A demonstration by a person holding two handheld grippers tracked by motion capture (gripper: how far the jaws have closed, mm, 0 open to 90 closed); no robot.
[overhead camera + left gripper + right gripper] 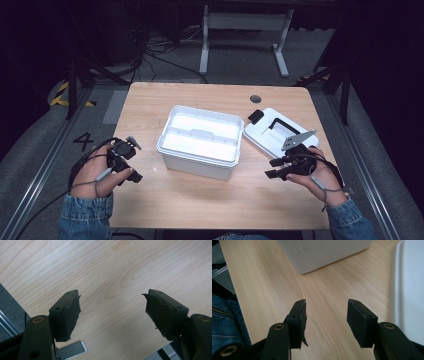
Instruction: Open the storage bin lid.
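Two grippers: one in each hand, low in the high view, both over the table [200,195].
Left gripper [131,160]: lower left of the high view, held by the left hand [95,172], near the table's left edge.
Left gripper, own view [112,307]: jaws wide apart, nothing between them, bare wood under them.
Right gripper [274,169]: lower right of the high view, held by the right hand [320,177], grey plate on top.
Right gripper, own view [327,315]: jaws apart, nothing held, bare wood between them.
Box [200,142]: white, open on top, middle of the high view, between the two grippers, a bar across its middle.
Box, right gripper view [324,252]: top middle of the frame, well ahead of the jaws.
Lid [267,132]: white, flat on the table, just right of the box, black handle on top, partly under the right gripper.
Lid, right gripper view [409,290]: right edge of the frame.
Sleeves: blue denim, bottom corners of the high view.
Floor: grey, with cables, top of the high view.
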